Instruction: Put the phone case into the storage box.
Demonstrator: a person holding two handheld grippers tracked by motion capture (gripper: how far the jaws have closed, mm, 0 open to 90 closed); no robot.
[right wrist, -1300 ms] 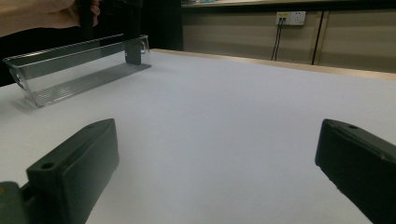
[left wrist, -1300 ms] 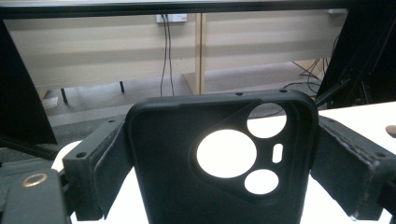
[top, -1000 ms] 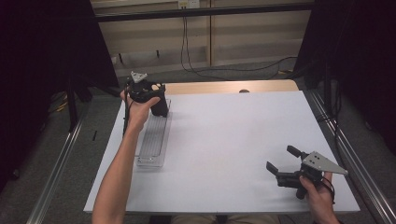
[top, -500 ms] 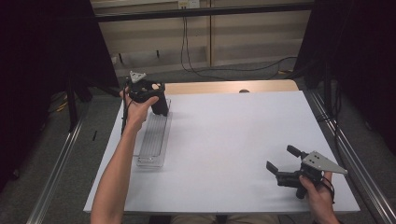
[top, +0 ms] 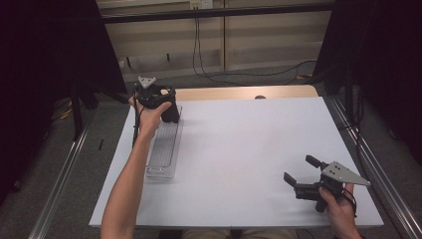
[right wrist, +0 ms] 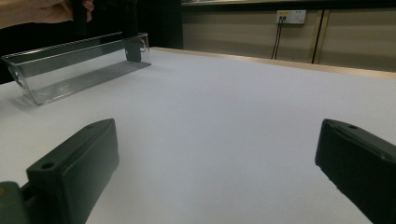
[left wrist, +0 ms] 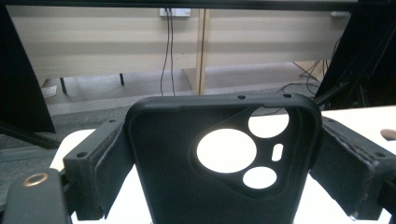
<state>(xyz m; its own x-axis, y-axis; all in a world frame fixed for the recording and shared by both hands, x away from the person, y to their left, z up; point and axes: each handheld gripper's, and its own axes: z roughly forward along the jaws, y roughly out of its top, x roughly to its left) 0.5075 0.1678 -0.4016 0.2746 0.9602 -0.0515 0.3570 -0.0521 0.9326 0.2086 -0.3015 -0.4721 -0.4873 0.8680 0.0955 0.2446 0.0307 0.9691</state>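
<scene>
Jaws of the left gripper point(top: 166, 107) stay clamped on a black phone case point(left wrist: 224, 163) above the far end of the clear plastic tray point(top: 161, 149), unmoved from a second ago. The white table point(top: 239, 149) lies bare between the hands. The case's lower part is cut off. The right gripper point(top: 298, 172), jaws wide apart, rests near the table's near right corner.

One black phone case point(left wrist: 187, 186) with four camera cutouts, three round and one small slot; one clear plastic tray point(top: 161, 152); one white table point(top: 249, 149). Two handheld grippers, left point(top: 166, 107) and right point(top: 301, 172), each with two black jaws. Two forearms from below; one wall socket point(right wrist: 291, 17) with two cables hanging.
</scene>
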